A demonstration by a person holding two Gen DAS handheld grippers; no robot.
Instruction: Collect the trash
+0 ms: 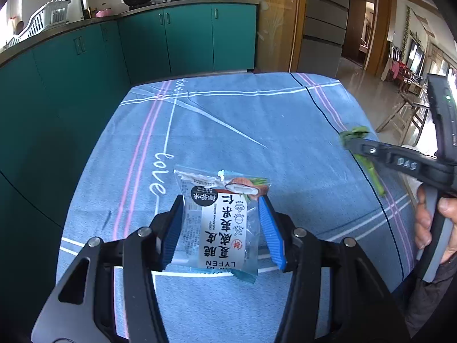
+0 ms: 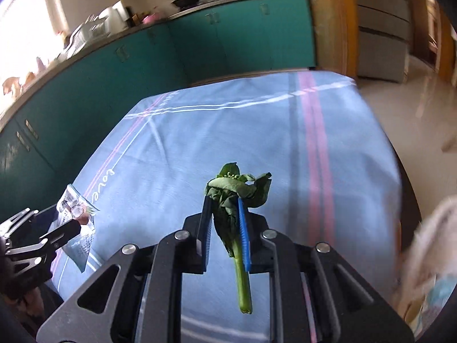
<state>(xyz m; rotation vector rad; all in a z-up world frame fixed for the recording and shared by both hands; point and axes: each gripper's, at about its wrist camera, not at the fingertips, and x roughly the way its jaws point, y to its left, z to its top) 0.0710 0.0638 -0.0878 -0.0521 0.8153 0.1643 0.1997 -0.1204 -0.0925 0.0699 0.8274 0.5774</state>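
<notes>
My left gripper [image 1: 222, 203] is shut on a clear snack wrapper [image 1: 220, 220] with black Chinese print and a coconut picture, held just above the blue tablecloth [image 1: 242, 120]. The wrapper also shows at the left of the right wrist view [image 2: 75, 223]. My right gripper [image 2: 224, 200] is shut on a wilted green vegetable stalk [image 2: 234, 200], leaves forward, stem hanging back below the fingers. In the left wrist view the right gripper [image 1: 350, 140] holds the stalk [image 1: 371, 168] over the table's right edge.
The table is covered by the blue cloth [image 2: 200, 131] with pink and white stripes. Teal kitchen cabinets [image 1: 142, 43] stand beyond it, with pots on the counter. A pale blurred object [image 2: 428, 257] is at the far right. Tiled floor [image 1: 371, 94] lies to the right.
</notes>
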